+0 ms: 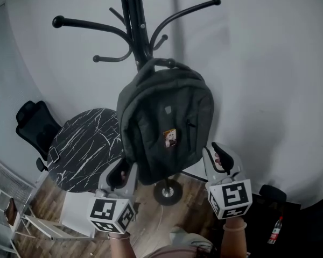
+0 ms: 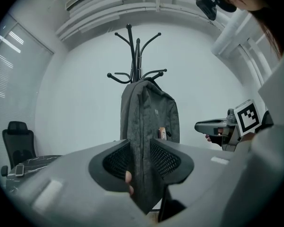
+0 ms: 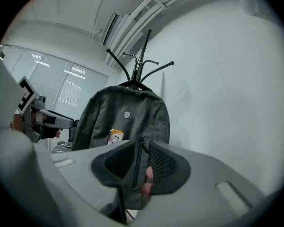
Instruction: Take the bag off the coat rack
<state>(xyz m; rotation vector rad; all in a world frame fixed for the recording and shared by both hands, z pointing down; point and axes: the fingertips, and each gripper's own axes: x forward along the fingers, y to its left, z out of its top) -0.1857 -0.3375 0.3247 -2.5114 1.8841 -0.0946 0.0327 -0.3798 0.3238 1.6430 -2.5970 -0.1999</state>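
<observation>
L gripper point(image 1: 123, 171), R gripper point(image 1: 217, 153): jaws part-open astride bag point(image 1: 164, 114) lower sides, unclamped; hangs on coat rack point(image 1: 134, 26).

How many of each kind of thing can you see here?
Bag: 1
Coat rack: 1
Table: 1
Black chair: 1
Bottle: 1
Grippers: 2, left and right
Total: 7

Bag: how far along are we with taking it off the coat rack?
Done: both grippers flank the bag. In hand: left gripper and right gripper are open, bag edges between their jaws, unclamped. Remaining: grip, then lift its handle off the coat rack.
</observation>
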